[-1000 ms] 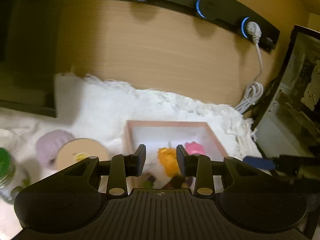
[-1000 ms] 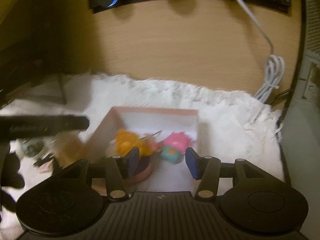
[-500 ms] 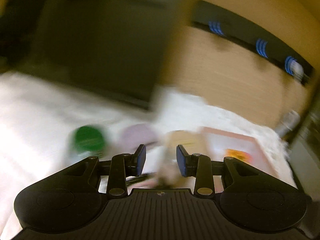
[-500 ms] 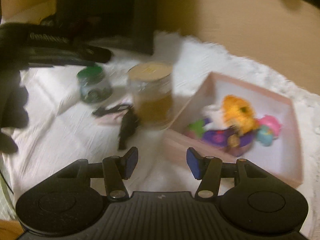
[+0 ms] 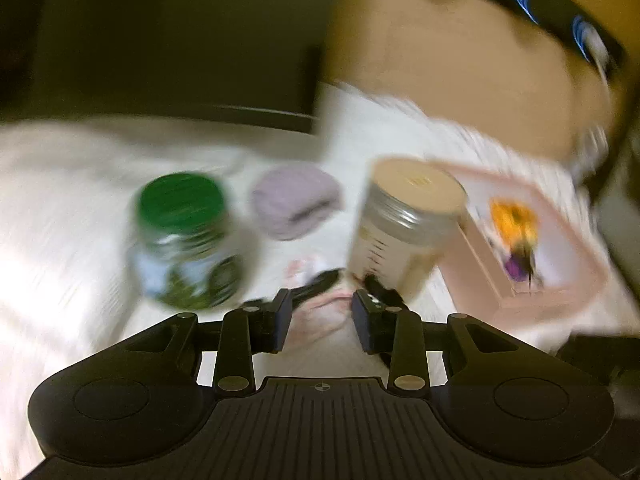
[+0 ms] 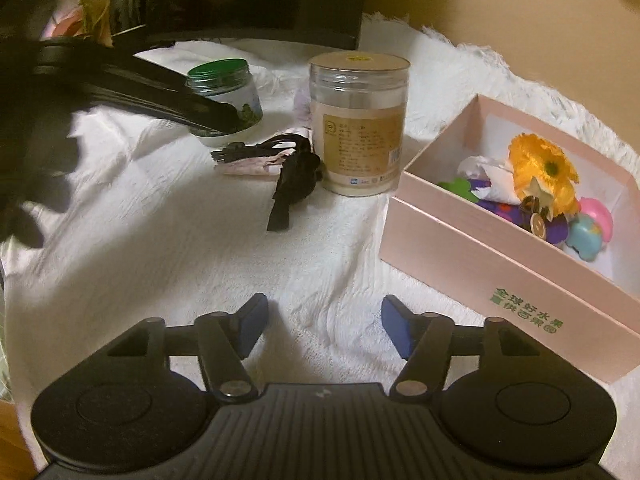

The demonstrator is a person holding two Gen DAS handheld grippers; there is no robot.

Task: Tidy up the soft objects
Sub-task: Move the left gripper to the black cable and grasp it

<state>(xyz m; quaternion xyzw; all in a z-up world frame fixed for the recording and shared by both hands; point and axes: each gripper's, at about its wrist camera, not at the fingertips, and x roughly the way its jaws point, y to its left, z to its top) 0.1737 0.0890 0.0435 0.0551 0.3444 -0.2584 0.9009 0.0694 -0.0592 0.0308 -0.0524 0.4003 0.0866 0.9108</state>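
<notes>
Left wrist view: the left gripper [image 5: 320, 320] holds its jaws partly open and empty, just short of a black strap [image 5: 316, 282] lying on a pale pink cloth [image 5: 308, 276] at centre frame. In the right wrist view the right gripper [image 6: 320, 328] has just been opening its jaws, nothing between them; the strap [image 6: 292, 184] lies well ahead, its long axis running up-and-down the frame, beside the tall jar [image 6: 360, 120]. The left gripper looks nearer. The pink box [image 6: 460, 256] sits at right.
</notes>
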